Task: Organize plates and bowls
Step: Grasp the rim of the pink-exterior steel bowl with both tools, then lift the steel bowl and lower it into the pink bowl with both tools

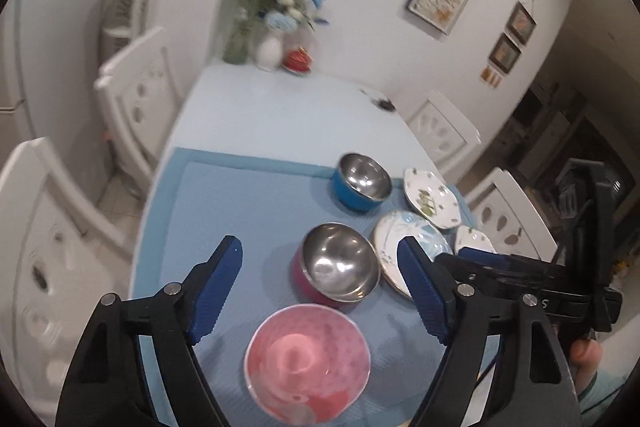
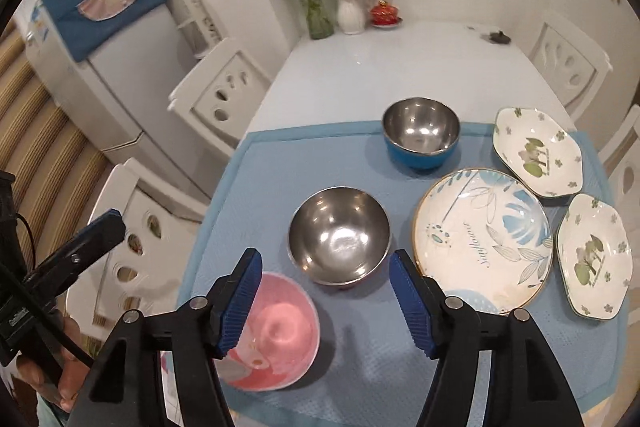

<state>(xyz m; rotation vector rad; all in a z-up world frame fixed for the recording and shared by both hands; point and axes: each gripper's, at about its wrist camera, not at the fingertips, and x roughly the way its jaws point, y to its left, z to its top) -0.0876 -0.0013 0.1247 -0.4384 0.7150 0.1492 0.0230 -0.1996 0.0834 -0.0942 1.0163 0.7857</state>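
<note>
Currently we hold both grippers' jaws apart, gripping nothing: left gripper (image 1: 320, 291) has the pink bowl (image 1: 307, 363) at 6 o'clock; right gripper (image 2: 326, 303) at 8 o'clock. We count three bowls, three plates.

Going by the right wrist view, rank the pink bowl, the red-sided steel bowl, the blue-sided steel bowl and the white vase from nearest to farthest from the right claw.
1. Pink bowl, beside the claw's left finger.
2. Red-sided steel bowl, just ahead.
3. Blue-sided steel bowl, at the mat's far edge.
4. White vase, at the table's far end.
</note>
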